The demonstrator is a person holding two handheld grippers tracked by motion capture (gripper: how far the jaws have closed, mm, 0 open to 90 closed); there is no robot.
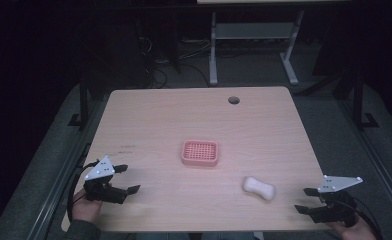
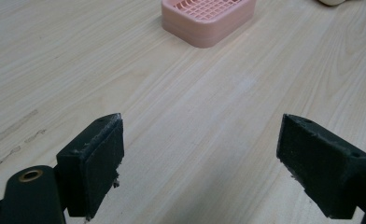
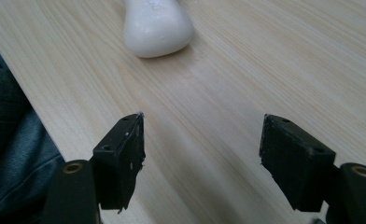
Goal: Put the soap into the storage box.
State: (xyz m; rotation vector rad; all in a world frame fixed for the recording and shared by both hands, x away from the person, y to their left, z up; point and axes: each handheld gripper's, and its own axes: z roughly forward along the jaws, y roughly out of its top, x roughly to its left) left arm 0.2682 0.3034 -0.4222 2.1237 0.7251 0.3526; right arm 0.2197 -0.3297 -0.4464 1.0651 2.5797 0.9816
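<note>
Hidden, cropped and unresolved parts at this moment.
In the left gripper view, the pink slotted tray is cut by the top edge, so its far rim is unseen, and a pale object at the top right shows as a mere sliver, too little to identify. In the right gripper view, the white bar is cropped by the top edge, leaving its near rounded end. In the high view, the person's hands are cut by the bottom edge behind the left gripper and right gripper; the room beyond the table is too dark to resolve, and faint marks on the wood are too small to read.
</note>
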